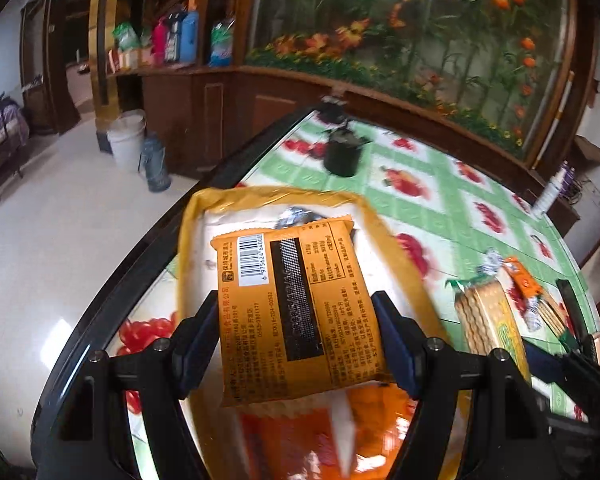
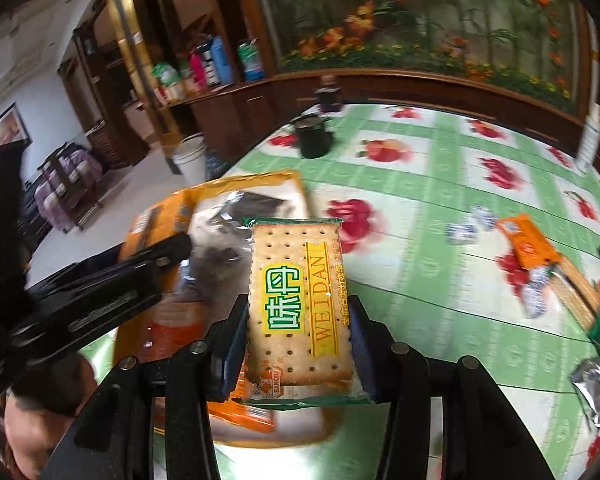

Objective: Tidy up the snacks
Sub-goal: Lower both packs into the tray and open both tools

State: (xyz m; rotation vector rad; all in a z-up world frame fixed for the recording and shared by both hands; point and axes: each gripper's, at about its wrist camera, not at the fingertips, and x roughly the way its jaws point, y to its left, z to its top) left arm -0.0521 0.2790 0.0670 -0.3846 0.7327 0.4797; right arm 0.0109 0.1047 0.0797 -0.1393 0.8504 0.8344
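On the table (image 1: 440,200), under its green-checked cloth printed with red fruit, the largest thing that matters to us is the yellow-rimmed tray (image 1: 188,240), set near the table's edge, and we judge it to be the collecting place, since dark and orange packets already lie in it. Both our grippers hang above it, tilted downward, which reads to us as carrying snacks over for dropping in. Our left gripper (image 1: 298,336) is closed on an orange snack packet (image 1: 292,308), back side up with its barcode at about eleven o'clock on the wrapper; the packet sits squarely between the two blue pads, its far end reaching past the fingertips toward twelve o'clock, over the tray's middle. Our right gripper (image 2: 298,344) is closed on a Weidan cracker packet (image 2: 296,304), label up, likewise centred between the pads and projecting toward twelve o'clock, with the tray below and toward ten o'clock of it. In the right wrist view the left gripper crosses in from nine o'clock. Still loose on the cloth, at about three o'clock of the right gripper, lie a small orange packet (image 2: 528,240), another cracker sleeve (image 2: 576,292) and some foil-wrapped pieces (image 2: 464,232); a dark cup (image 2: 314,136) stands well apart at twelve o'clock.
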